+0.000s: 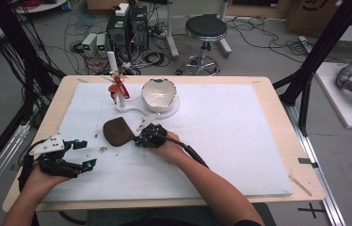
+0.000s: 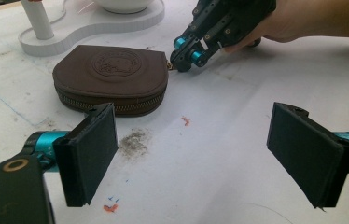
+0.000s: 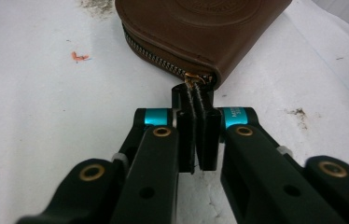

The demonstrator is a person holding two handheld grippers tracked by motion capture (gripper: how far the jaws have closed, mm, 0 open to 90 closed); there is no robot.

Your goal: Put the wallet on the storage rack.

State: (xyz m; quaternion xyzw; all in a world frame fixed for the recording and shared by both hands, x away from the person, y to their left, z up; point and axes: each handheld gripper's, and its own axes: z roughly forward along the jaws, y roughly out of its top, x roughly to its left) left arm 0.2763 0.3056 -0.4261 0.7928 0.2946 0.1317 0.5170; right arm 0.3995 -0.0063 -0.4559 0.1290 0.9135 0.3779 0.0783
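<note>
Keep right gripper [image 3: 195,95] pinched on the zipper pull [image 3: 194,80] at the corner of the brown pouch [image 1: 117,131] lying just before the white stand [image 1: 132,109], draw steadily along the teeth, left gripper [image 2: 193,158], wide open, pinning pouch.

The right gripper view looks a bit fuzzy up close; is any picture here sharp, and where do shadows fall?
Right gripper view: the tool is soft, the brown pouch behind it clearer. Left gripper view: sharper, with a soft shadow under the pouch. High view: even light, faint shadows, the white bowl bright.
</note>
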